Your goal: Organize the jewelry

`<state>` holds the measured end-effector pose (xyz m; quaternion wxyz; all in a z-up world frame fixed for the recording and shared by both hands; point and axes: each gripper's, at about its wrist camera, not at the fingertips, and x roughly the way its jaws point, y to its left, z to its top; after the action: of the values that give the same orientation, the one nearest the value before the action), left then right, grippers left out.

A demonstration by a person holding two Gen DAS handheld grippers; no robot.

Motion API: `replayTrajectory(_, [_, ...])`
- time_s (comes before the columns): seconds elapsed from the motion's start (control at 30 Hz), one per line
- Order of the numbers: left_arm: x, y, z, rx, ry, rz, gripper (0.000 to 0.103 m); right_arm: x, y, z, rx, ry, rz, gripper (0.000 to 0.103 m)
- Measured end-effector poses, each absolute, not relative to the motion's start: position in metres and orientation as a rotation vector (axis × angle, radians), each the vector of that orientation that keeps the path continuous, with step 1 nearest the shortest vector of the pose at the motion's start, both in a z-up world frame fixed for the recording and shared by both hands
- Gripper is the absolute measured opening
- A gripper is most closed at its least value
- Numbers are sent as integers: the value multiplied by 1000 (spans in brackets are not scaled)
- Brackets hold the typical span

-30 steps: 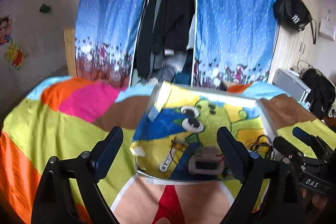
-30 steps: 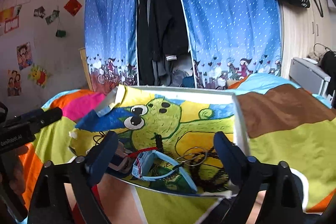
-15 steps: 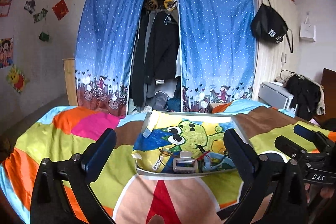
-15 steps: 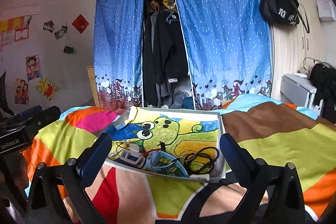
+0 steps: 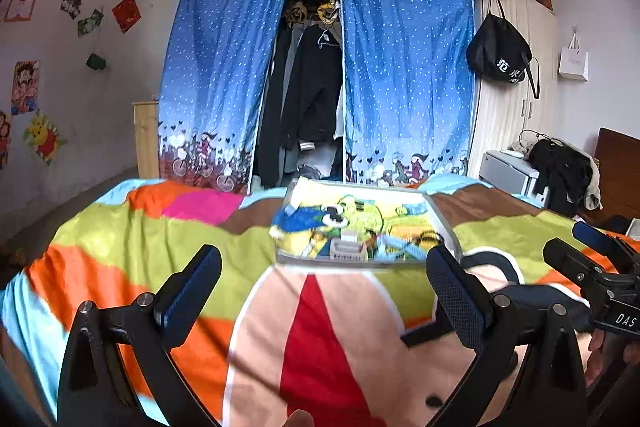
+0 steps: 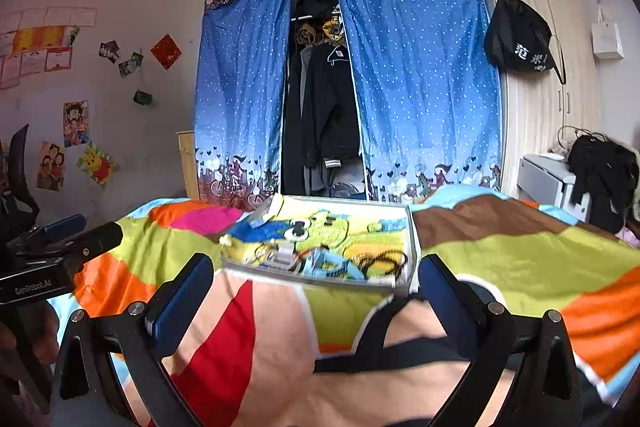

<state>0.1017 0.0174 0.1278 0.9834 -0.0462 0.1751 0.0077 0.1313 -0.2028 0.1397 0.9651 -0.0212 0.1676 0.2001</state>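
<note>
On the bedspread (image 5: 120, 247), a tray (image 6: 412, 247) holds jumbled jewelry (image 6: 328, 261); both grippers' fingers (image 5: 456, 291) gape empty.

I had the bed (image 5: 120, 247) in front of me, covered by a bright patchwork blanket (image 6: 520, 251) of lime, orange, pink, brown and pale-blue patches, with a big peach shape and a red wedge nearest me. One thing lay directly on it: a shallow white tray (image 6: 412, 251) lined with a green cartoon-figure picture, sitting mid-bed toward the far edge. Inside it was a blurred jumble of jewelry (image 6: 340, 261), dark beads at its right.
</note>
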Motion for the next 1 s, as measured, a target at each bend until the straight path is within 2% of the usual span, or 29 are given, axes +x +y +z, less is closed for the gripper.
replayTrajectory(0.4, [27, 26, 90, -94, 346, 41, 100, 58, -210, 98, -37, 348, 342, 103])
replayTrajectory(1.0, [20, 26, 50, -57, 394, 26, 100, 54, -206, 65, -25, 430, 331, 103])
